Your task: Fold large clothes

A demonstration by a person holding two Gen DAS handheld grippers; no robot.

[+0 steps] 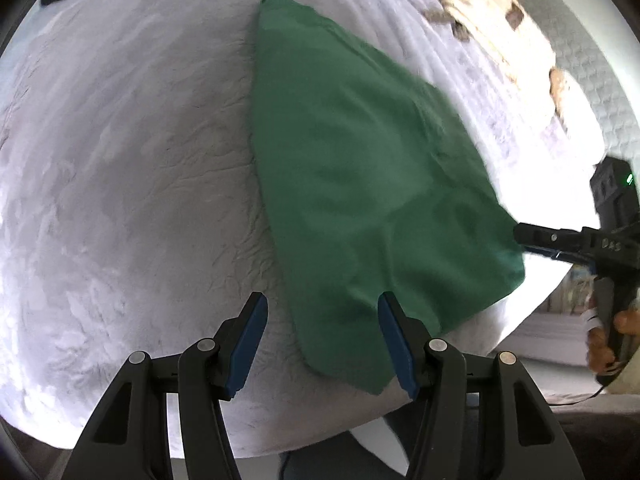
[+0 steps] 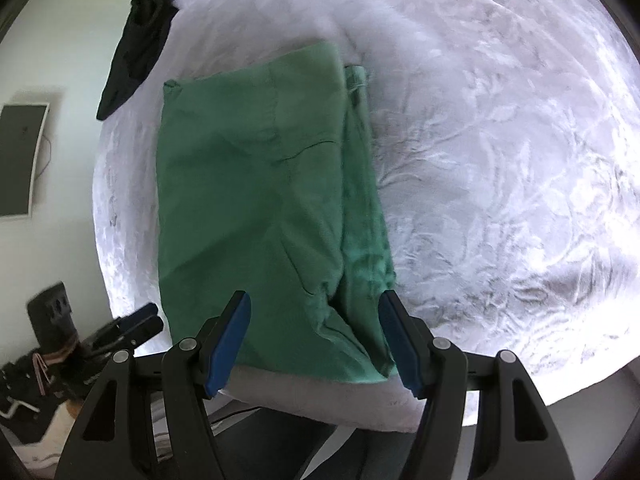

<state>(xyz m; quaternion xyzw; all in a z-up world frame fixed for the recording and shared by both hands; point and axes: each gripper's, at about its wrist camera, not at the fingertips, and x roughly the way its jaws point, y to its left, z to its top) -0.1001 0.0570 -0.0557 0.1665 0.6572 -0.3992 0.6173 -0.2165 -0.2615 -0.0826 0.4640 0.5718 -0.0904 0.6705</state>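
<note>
A green garment [image 1: 352,168] lies folded lengthwise on the white bed [image 1: 120,168], its near end at the bed's front edge. My left gripper [image 1: 322,312] is open and empty, hovering over the garment's near left corner. In the right wrist view the garment [image 2: 256,208] shows a narrow strip sticking out along its right side. My right gripper [image 2: 314,312] is open and empty above the garment's near end. It also shows in the left wrist view [image 1: 524,234], beside the garment's right corner. The left gripper shows at the lower left of the right wrist view [image 2: 140,322].
A cream and brown garment [image 1: 492,12] lies at the far right of the bed. A black garment [image 2: 136,44] lies at the bed's far left edge. A dark framed panel [image 2: 20,160] hangs on the wall. Shoes [image 2: 36,408] sit on the floor.
</note>
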